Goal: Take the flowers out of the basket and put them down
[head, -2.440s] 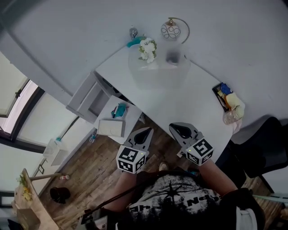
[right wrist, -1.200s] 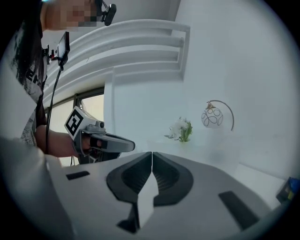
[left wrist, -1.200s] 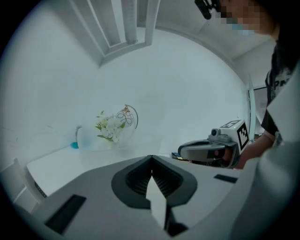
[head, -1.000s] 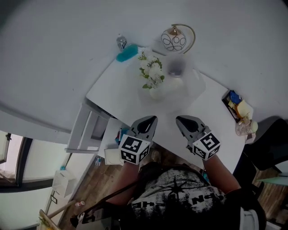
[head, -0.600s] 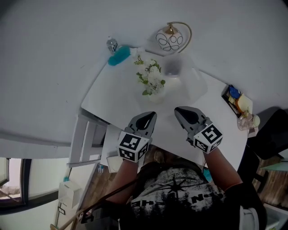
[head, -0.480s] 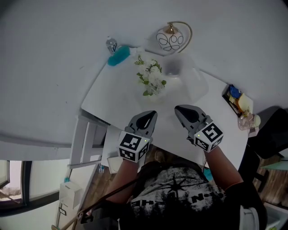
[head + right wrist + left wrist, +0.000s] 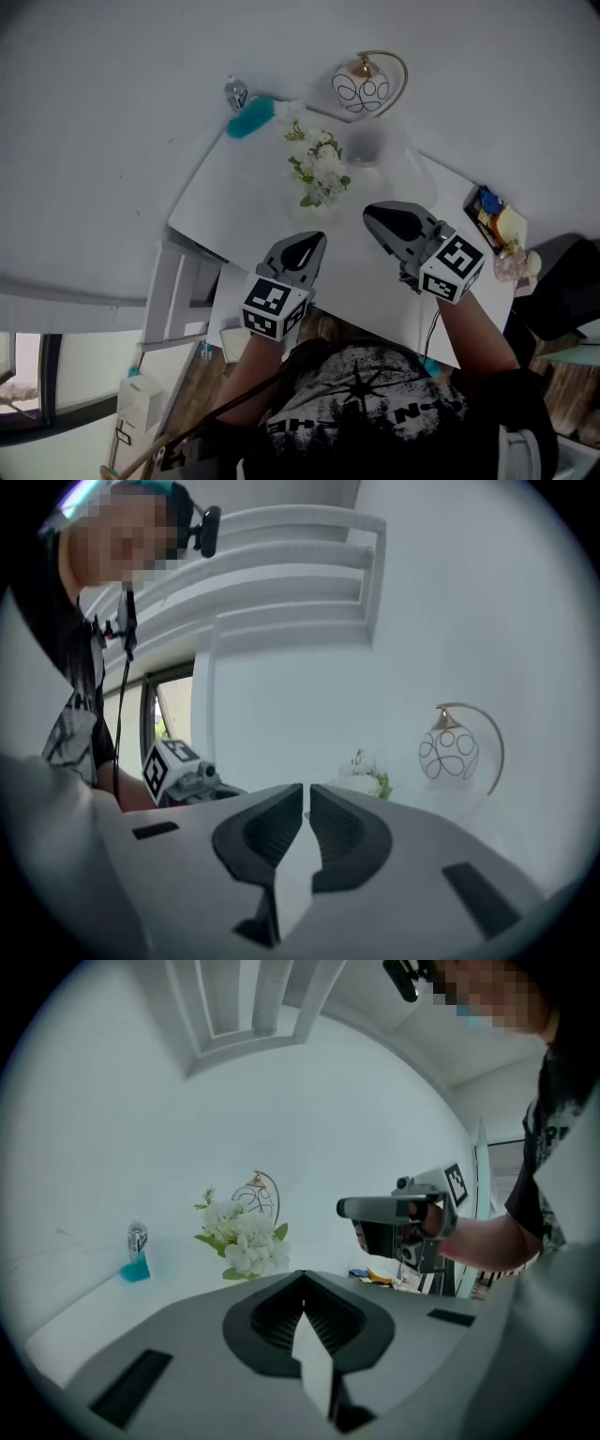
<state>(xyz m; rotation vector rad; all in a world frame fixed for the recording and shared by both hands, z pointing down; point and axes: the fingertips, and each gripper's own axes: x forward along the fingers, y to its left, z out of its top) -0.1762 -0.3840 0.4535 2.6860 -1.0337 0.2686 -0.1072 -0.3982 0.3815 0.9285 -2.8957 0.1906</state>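
- The flowers, a white bunch with green leaves, stand upright on the white table in the upper middle of the head view. The basket itself cannot be made out.
- Both grippers hover nearer the lower edge of the table, apart from the bunch and touching nothing.
- The left gripper sits below the bunch and slightly left, nose aimed up the frame, with the forearm running down to the lower middle.
- Its jaws are clenched together and empty. In the left gripper view the flowers lie left of the jaw tip and well beyond it.
- The right gripper is right of and below the bunch, nose aimed up and left.
- Its jaws are pressed together on nothing. In the right gripper view the flowers appear just right of the jaw line, farther back.
- A round lamp stands behind the bunch, and a blue bottle stands at the upper left.
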